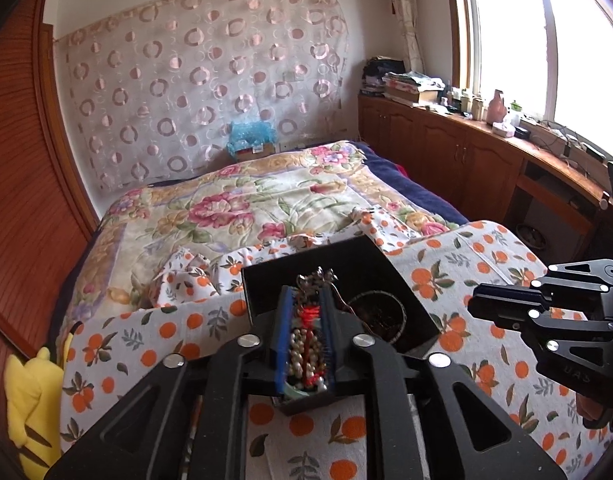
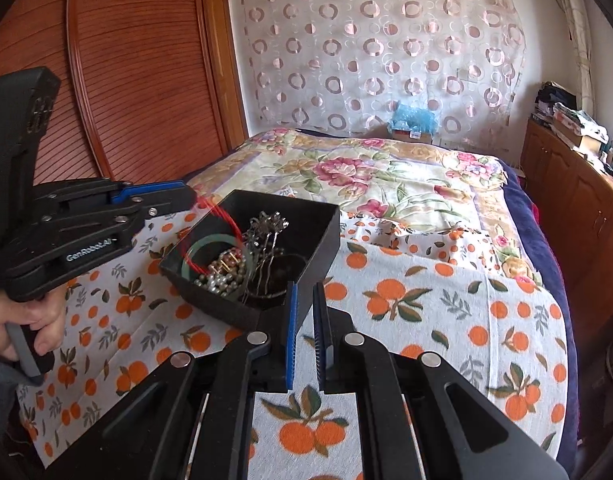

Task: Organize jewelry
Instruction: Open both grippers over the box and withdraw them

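Observation:
A black open box (image 2: 306, 224) sits on an orange-print cloth (image 2: 446, 304) on the bed. It holds a green bangle (image 2: 194, 250), pearl beads (image 2: 222, 276), silver hairpins (image 2: 266, 224) and a dark ring-shaped bracelet (image 1: 380, 312). My left gripper (image 1: 306, 292) is over the box, shut on a red cord (image 2: 216, 212) that rises from the jewelry; in the right wrist view its fingertips (image 2: 182, 196) are at the box's left rim. My right gripper (image 2: 304, 292) is slightly open and empty, right in front of the box's near right corner; it also shows in the left wrist view (image 1: 490, 308).
A floral quilt (image 2: 386, 184) covers the bed behind the cloth. A wooden wardrobe (image 2: 138, 80) stands at left, wooden cabinets (image 1: 446, 152) under a window at right. A yellow plush toy (image 1: 30, 400) lies at the bed's left edge.

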A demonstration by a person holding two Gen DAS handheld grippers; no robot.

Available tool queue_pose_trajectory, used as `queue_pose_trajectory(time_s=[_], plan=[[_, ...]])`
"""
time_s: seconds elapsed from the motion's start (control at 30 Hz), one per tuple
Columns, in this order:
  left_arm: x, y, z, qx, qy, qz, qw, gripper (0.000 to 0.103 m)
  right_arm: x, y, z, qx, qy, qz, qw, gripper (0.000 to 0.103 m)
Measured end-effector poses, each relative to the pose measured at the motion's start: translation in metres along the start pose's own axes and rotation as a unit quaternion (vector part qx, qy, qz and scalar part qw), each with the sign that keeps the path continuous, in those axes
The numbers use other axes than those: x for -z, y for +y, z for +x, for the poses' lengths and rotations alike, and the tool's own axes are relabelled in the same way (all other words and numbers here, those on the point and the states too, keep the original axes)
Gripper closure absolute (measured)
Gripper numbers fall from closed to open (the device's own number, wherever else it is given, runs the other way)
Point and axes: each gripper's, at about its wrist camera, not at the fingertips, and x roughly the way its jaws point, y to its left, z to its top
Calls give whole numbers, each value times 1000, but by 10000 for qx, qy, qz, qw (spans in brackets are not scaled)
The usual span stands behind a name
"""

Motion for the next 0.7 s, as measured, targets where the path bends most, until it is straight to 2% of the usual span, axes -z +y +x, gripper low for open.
queue_pose_trajectory(time_s=[0.07,0.33,0.43,0.53,0.63,0.7], plan=[[6,0,-5,64,8,-9,10000,79,7,5,-6,-34,-17,-33,10000,94],[52,-4,-43,268,45,78,9996,77,42,33,-37,-225,-101,-183,9995,94],[71,-6,-59,412,97,128,9990,72,56,47,-42,-285,-8,-300,9991,94],[86,-8,-71,483,157,190,9985,69,71,60,-45,-299,81,-435,9986,79],[97,-8,-78,558,215,163,9981,69,82,70,-46,-365,200,-532,9977,77],[106,-8,-82,605,269,122,9977,64,89,75,-45,-410,298,-587,9970,77]])
